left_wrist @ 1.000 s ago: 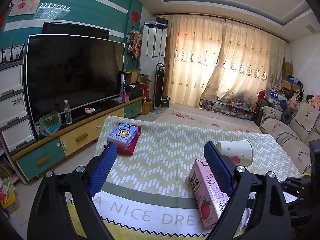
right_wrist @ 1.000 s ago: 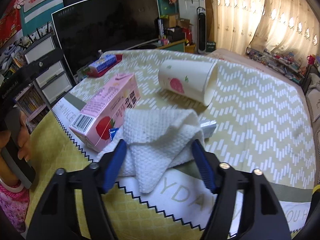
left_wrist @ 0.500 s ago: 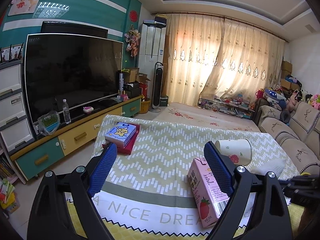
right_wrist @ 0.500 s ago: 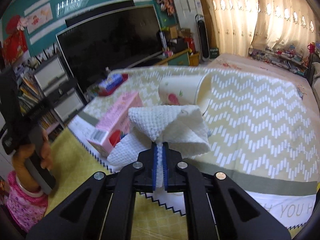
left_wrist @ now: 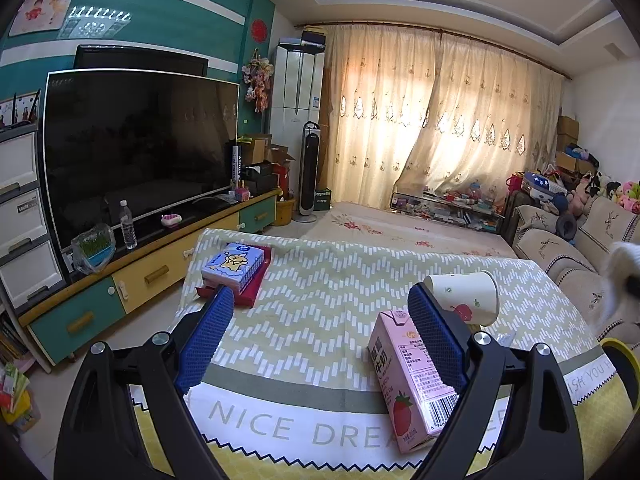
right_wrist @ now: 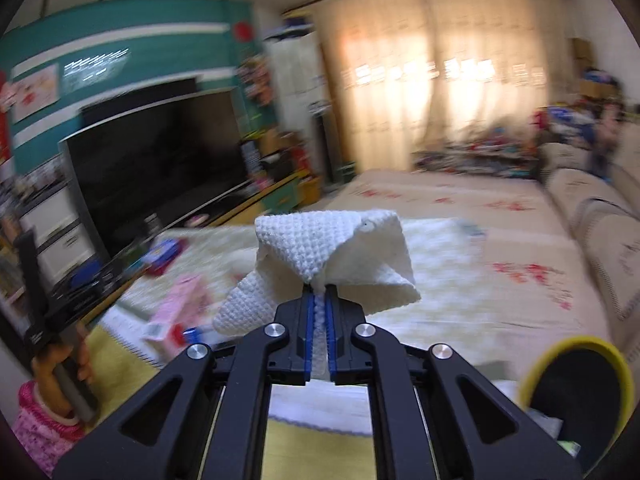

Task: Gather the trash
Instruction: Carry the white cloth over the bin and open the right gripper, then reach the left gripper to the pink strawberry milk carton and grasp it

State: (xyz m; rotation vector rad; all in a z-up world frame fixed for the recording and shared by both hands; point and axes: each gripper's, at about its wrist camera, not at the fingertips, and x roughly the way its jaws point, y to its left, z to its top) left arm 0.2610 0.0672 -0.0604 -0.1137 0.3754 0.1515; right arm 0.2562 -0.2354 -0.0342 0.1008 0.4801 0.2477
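While right tongs pinch the white paper towel mid-fold, lifted clear of the bench near the yellow-rimmed bin, presumably for disposal, left tongs hover agape.

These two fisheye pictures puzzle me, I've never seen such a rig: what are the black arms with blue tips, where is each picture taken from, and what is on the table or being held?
No robot here: a person holds a two-finger gripper in each hand, with a camera on each looking along the fingers. In the left view, the left gripper is open and empty above the table. On the table lie a pink milk carton, a tipped paper cup and a blue tissue pack. In the blurred right view, the right gripper is shut on a white paper towel, lifted off the table. A yellow-rimmed bin sits at lower right.
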